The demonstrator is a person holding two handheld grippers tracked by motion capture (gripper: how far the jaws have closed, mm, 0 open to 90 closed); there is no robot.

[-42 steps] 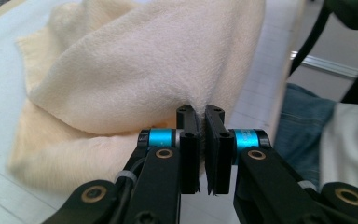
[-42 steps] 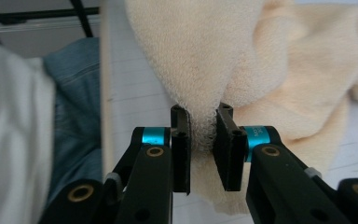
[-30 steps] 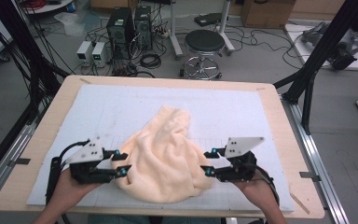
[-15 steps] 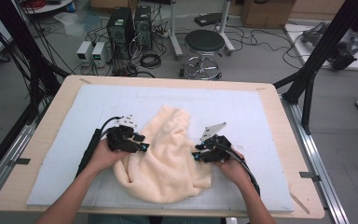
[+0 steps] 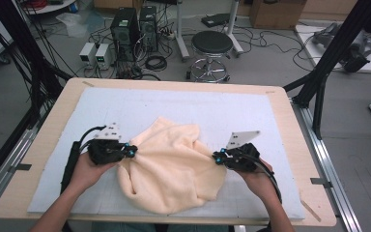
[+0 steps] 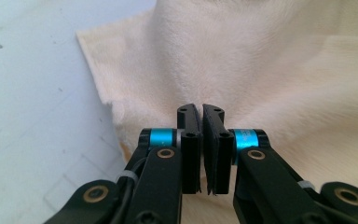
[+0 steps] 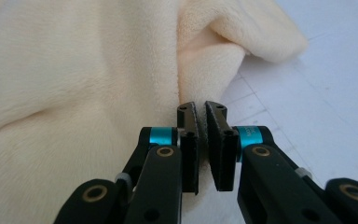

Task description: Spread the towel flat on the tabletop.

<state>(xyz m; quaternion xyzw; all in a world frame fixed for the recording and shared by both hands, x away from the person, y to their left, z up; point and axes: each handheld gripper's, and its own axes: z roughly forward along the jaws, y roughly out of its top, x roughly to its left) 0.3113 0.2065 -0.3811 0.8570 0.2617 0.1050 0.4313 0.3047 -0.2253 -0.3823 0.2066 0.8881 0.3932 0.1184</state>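
Observation:
A cream fleece cloth (image 5: pixel 174 164) lies crumpled on the white mat, drawn out sideways between the two grippers. My left gripper (image 5: pixel 133 152) is at the cloth's left edge, its jaws pressed together on a fold of the cloth (image 6: pixel 284 70), as the left gripper view (image 6: pixel 201 112) shows. At the cloth's right edge my right gripper (image 5: pixel 216 157) is shut on another fold; in the right gripper view (image 7: pixel 201 109) the cloth (image 7: pixel 74 70) bunches into its jaws. A hand holds each gripper from the near side.
The white mat (image 5: pixel 125 106) covers most of a wooden table (image 5: pixel 280 96). Beyond the far edge stand a black stool (image 5: pixel 212 43), computer towers (image 5: pixel 125 29) and floor cables. A black frame leg (image 5: pixel 319 82) rises at the right.
Both grippers went from the cloth's near sides onto it, shut on its folds, then moved apart. The cloth is now stretched wider and flatter between them.

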